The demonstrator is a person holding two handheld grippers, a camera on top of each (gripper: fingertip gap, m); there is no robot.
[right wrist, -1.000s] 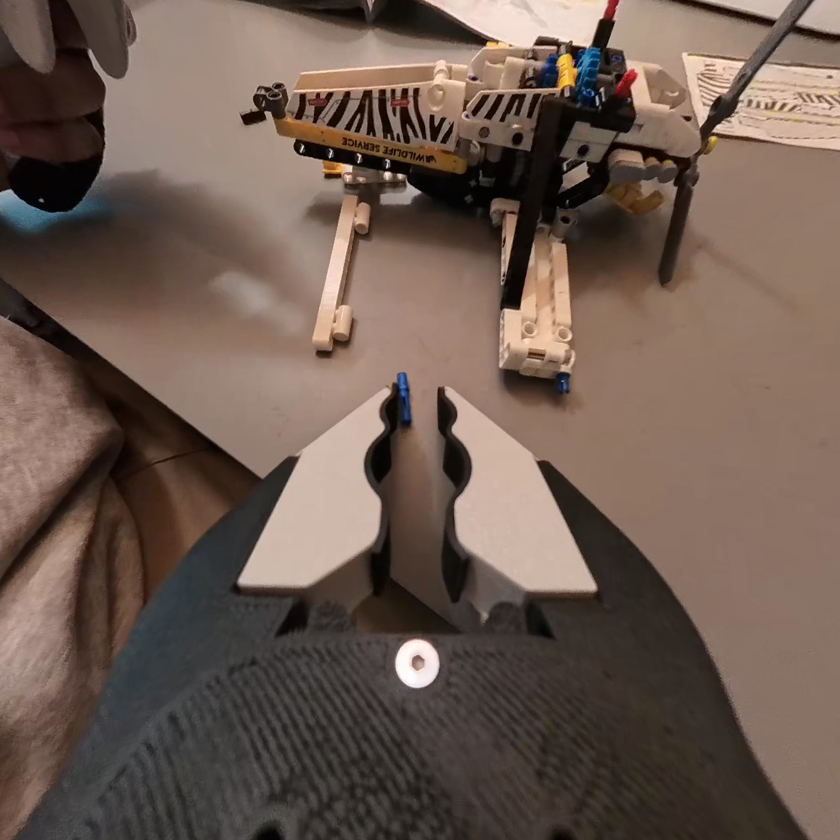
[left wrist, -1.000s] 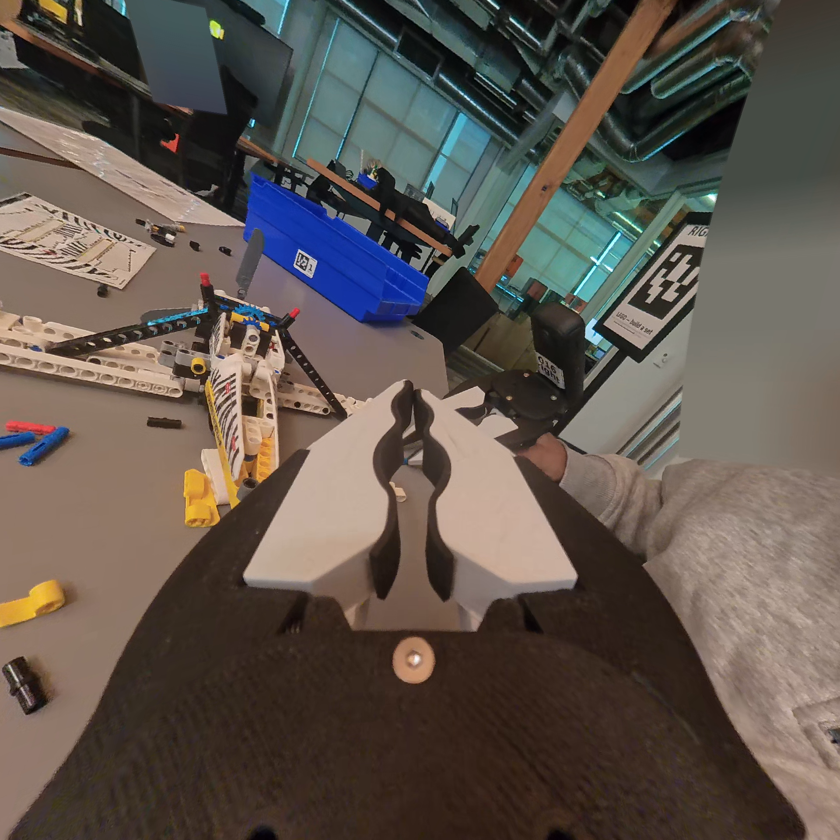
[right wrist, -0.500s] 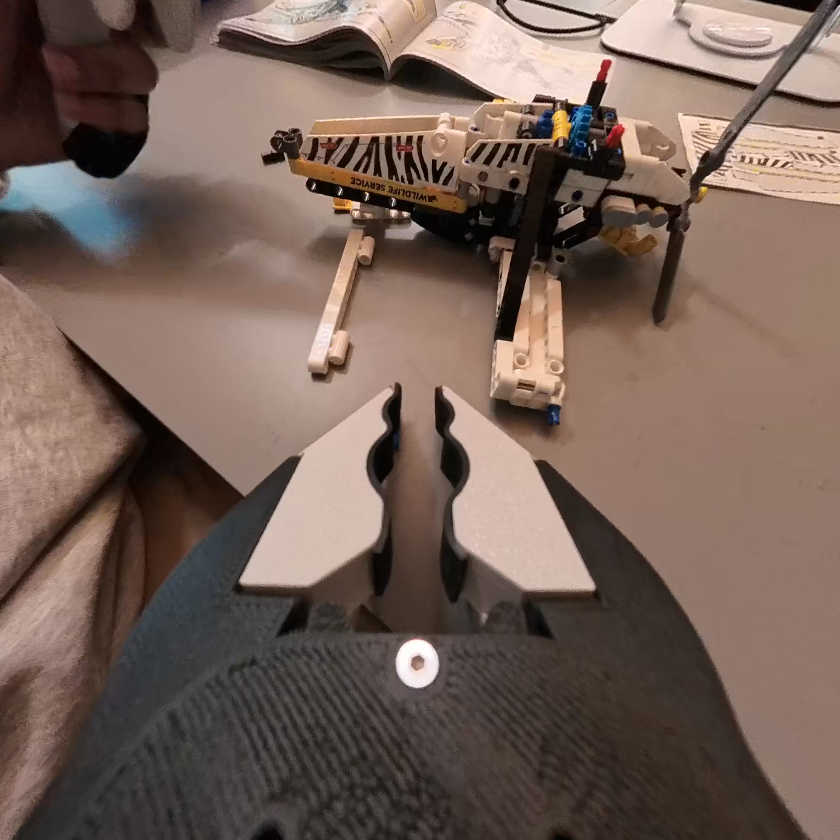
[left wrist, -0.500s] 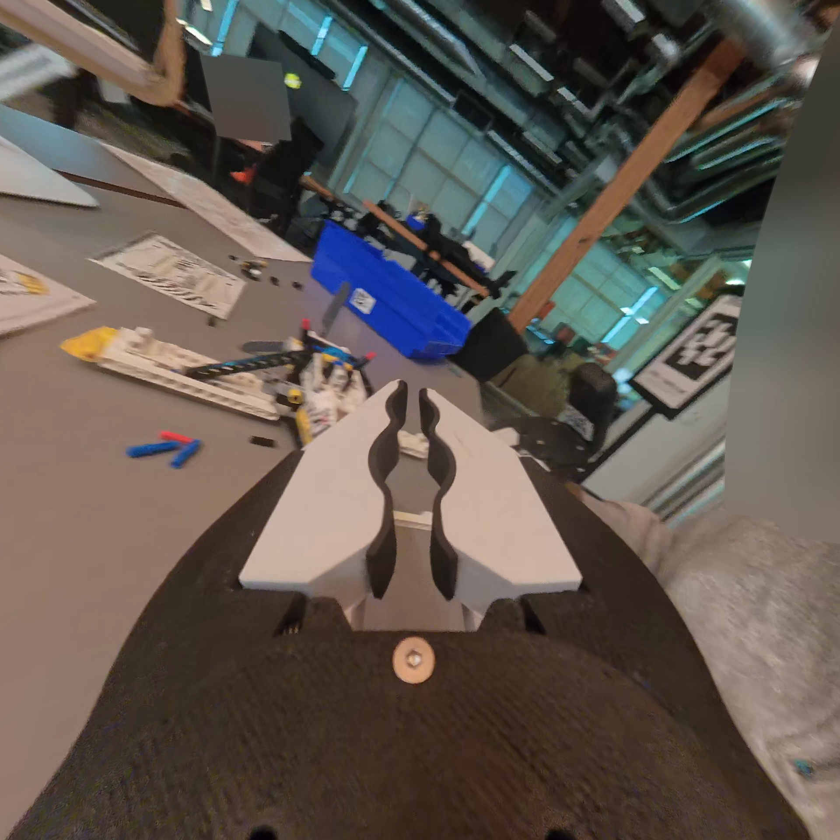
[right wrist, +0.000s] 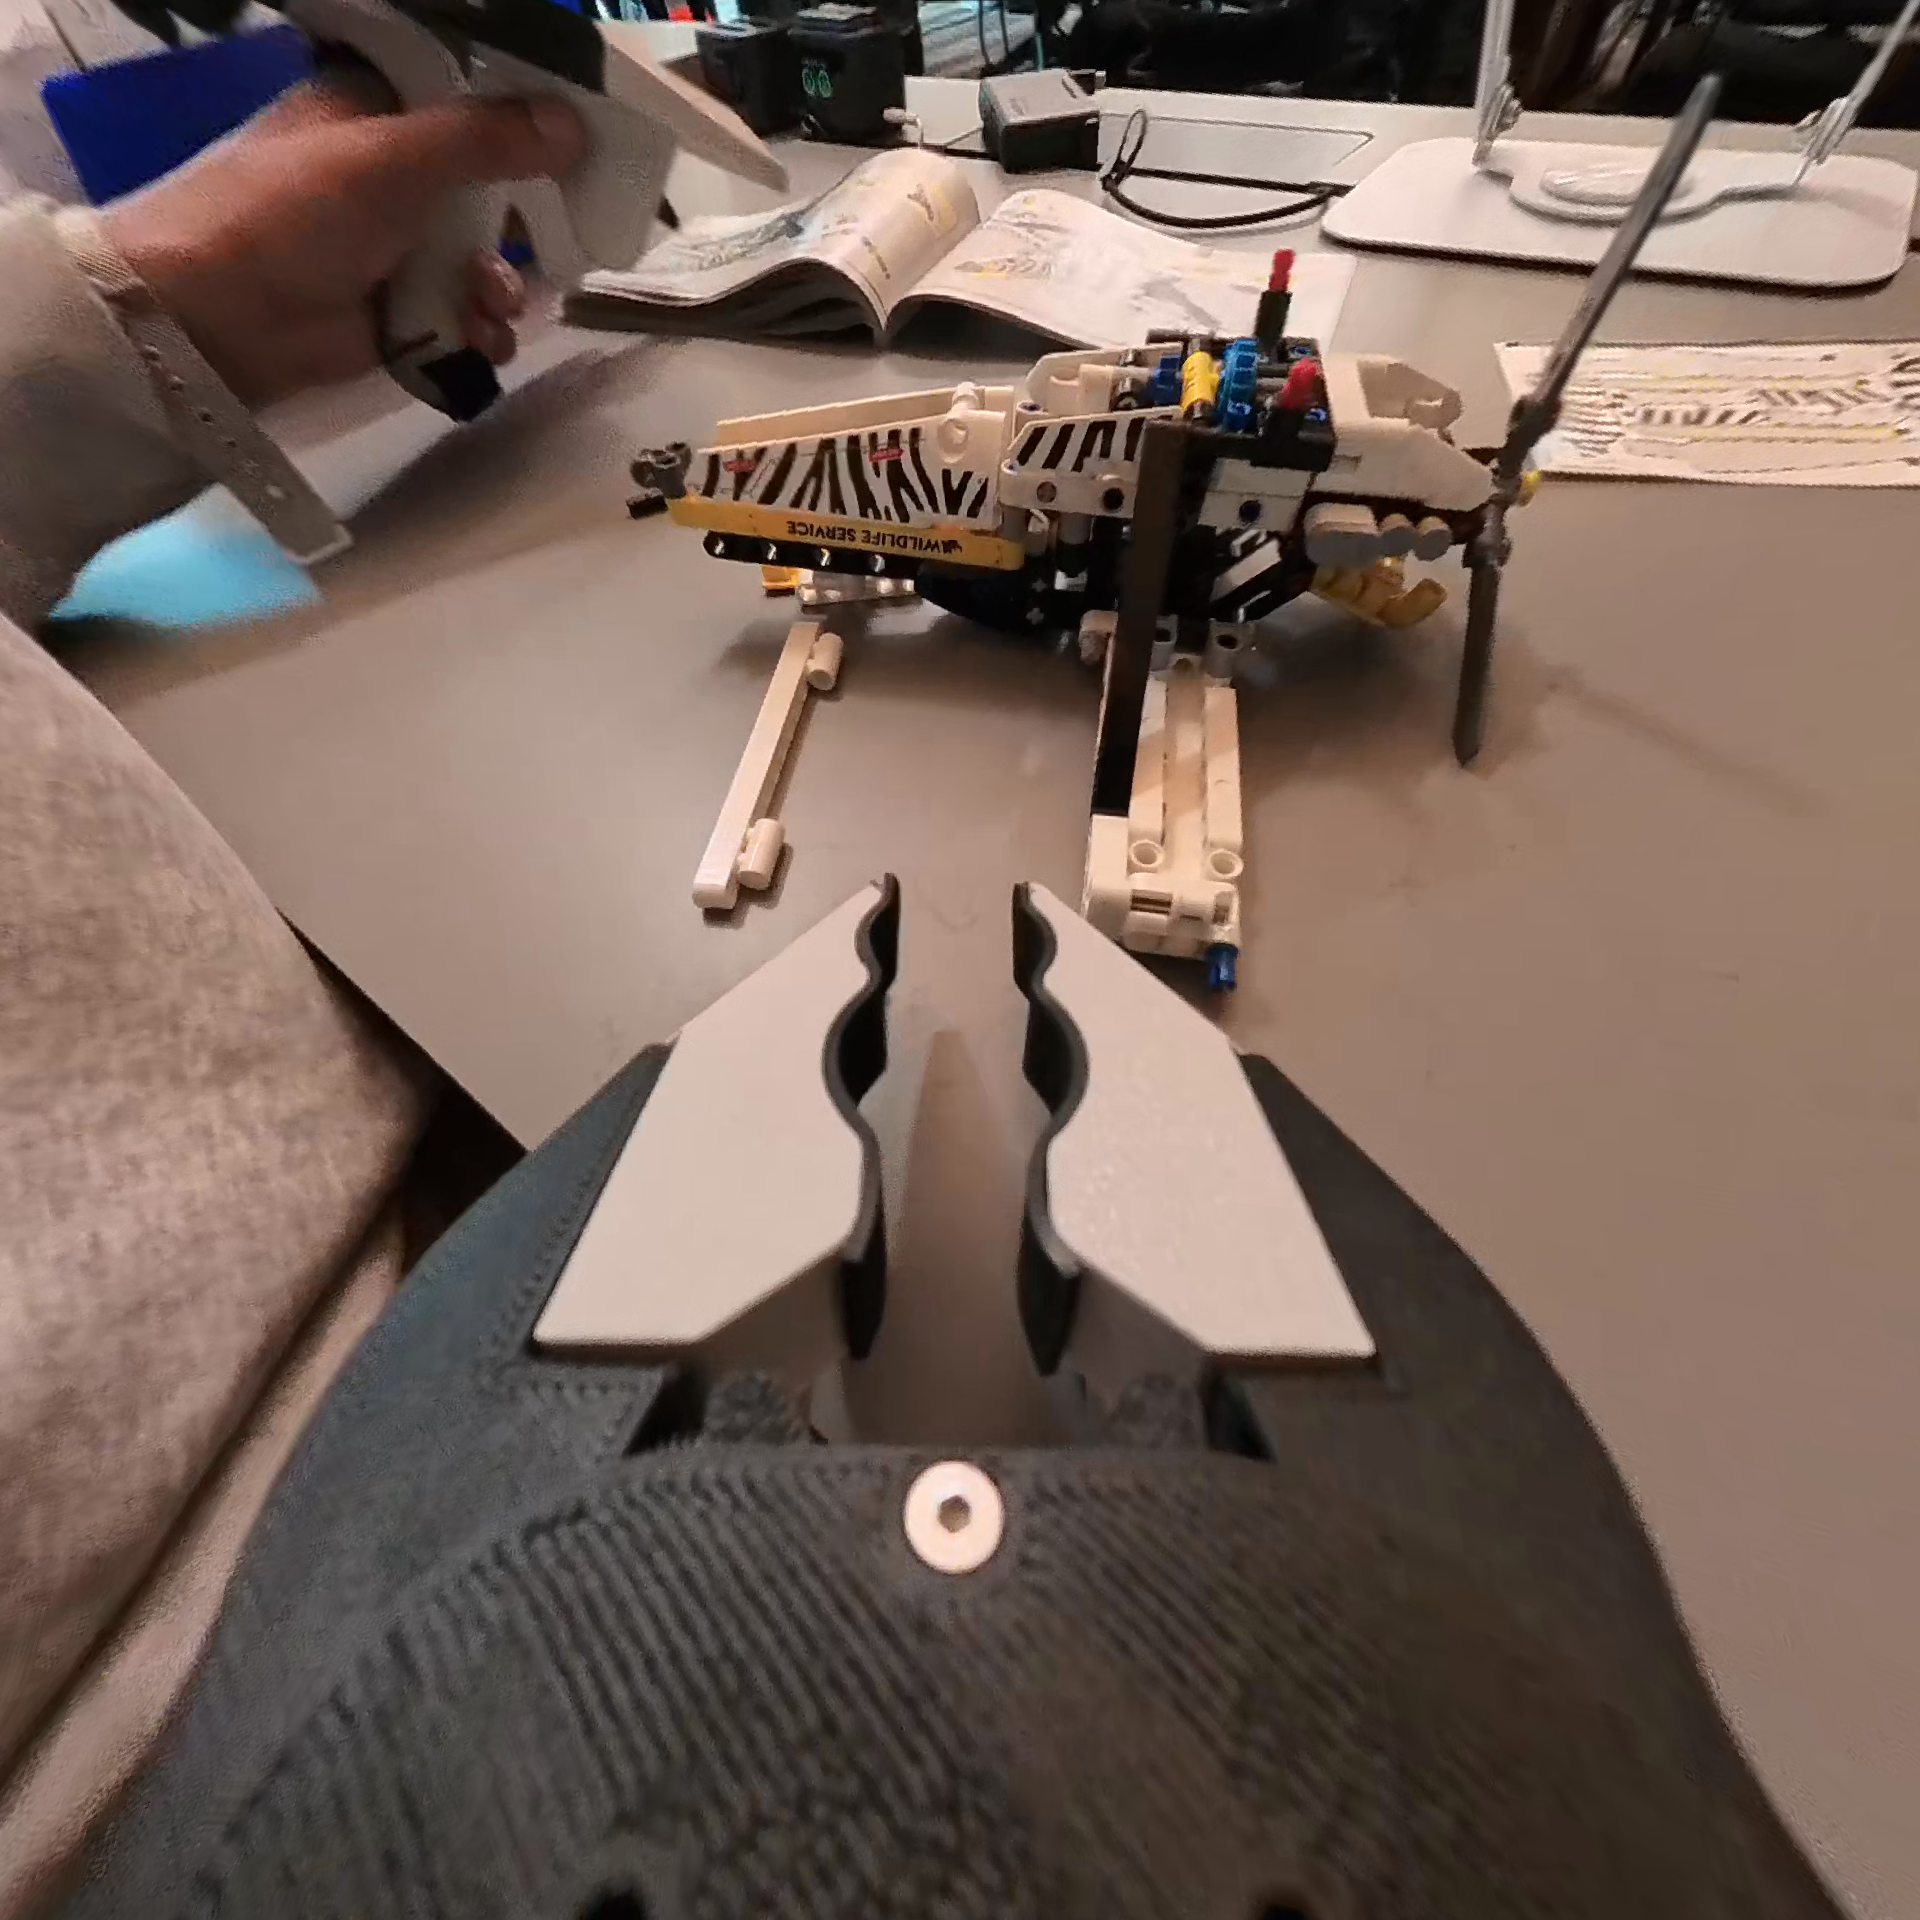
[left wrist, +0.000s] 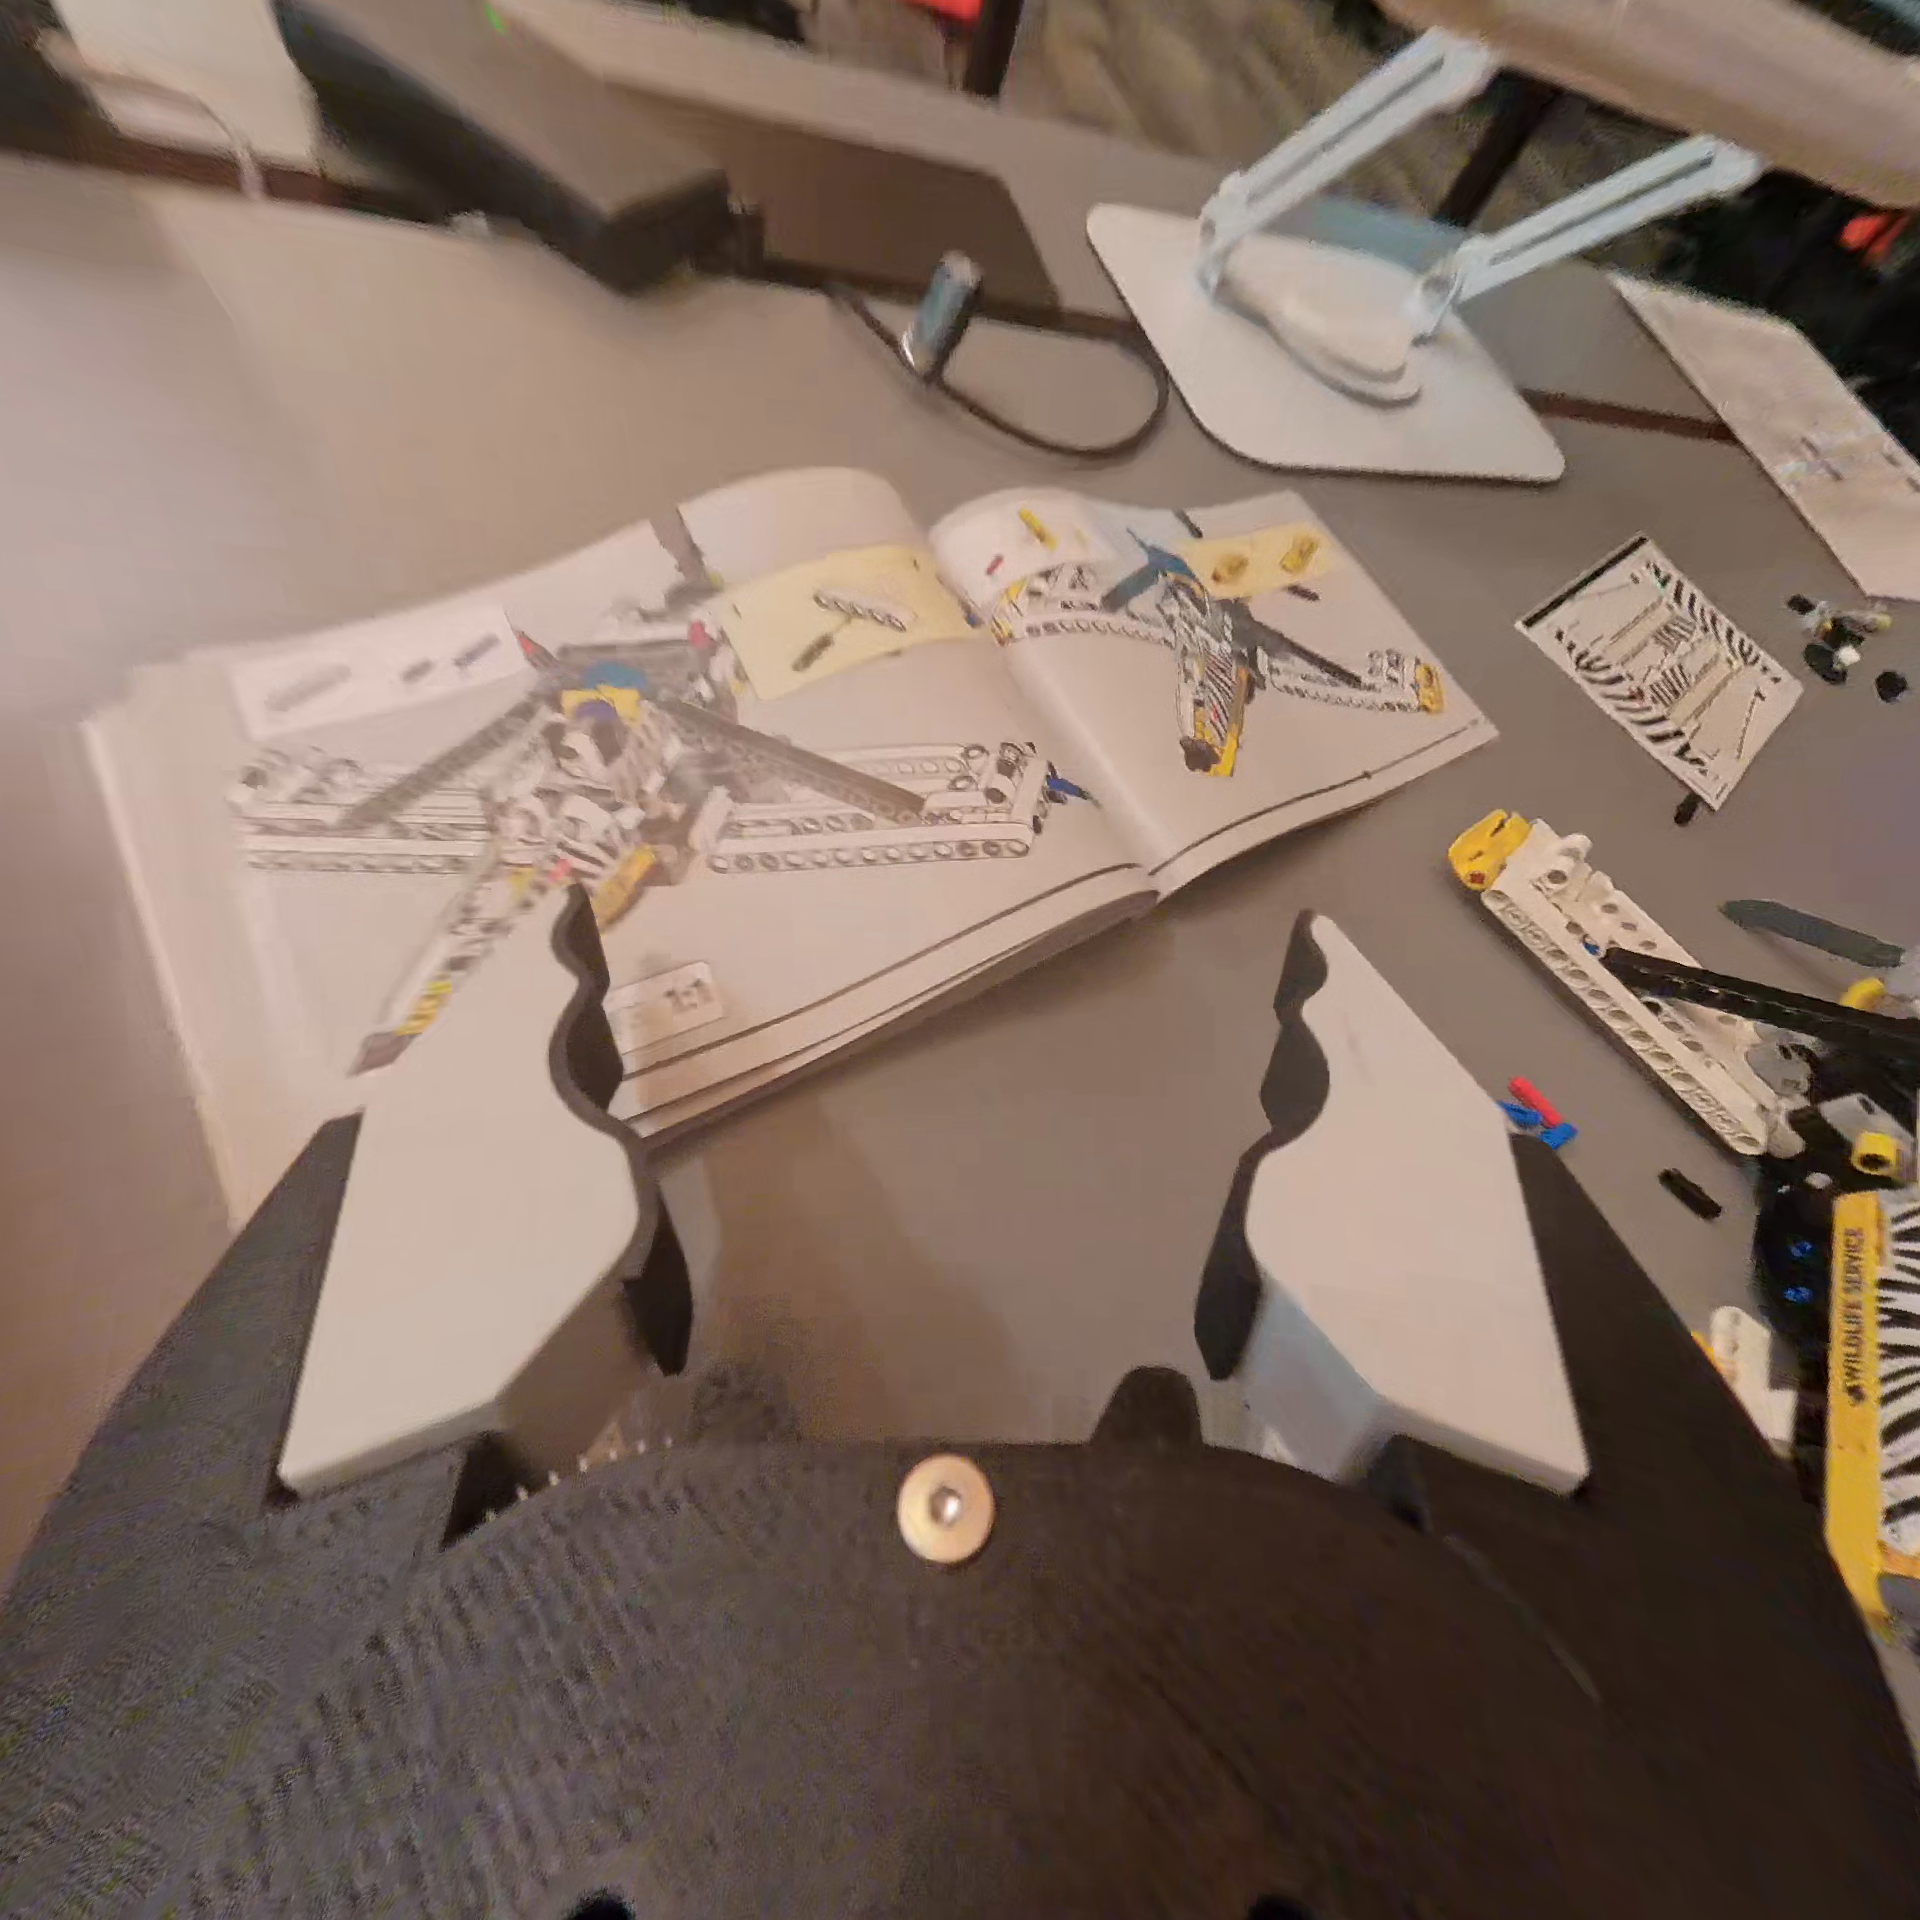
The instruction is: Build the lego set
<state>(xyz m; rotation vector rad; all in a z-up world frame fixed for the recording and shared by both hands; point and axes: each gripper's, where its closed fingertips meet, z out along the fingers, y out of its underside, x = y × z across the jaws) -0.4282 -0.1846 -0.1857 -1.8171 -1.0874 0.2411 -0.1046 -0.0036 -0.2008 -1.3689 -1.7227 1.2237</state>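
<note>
The zebra-striped Lego plane [right wrist: 1091, 488] stands on the grey table, with a grey propeller blade [right wrist: 1507, 468] at its right. It also shows at the right edge of the left wrist view [left wrist: 1860, 1299], its white wing [left wrist: 1621, 987] stretching away. My right gripper [right wrist: 954, 891] hovers just before the near wing's end; its jaws stand a narrow gap apart and nothing shows between them. My left gripper [left wrist: 940, 914] is wide open and empty above the open instruction booklet [left wrist: 831, 779]. It also shows in the right wrist view [right wrist: 582, 135], held in a hand [right wrist: 312, 229].
A loose white beam [right wrist: 764, 769] lies left of the near wing. Red and blue pins [left wrist: 1538, 1112] and a black pin [left wrist: 1688, 1193] lie by the far wing. A sticker sheet [left wrist: 1662, 665], a white stand base [left wrist: 1330, 343] and a cable [left wrist: 1039, 405] lie farther back. The right tips stand about 10 centimetres off the zebra-striped Lego plane [right wrist: 1091, 488].
My left gripper swung left from the plane toward the booklet and opened wide. My right gripper pulled back and up; the blue pin at its left fingertip no longer shows.
</note>
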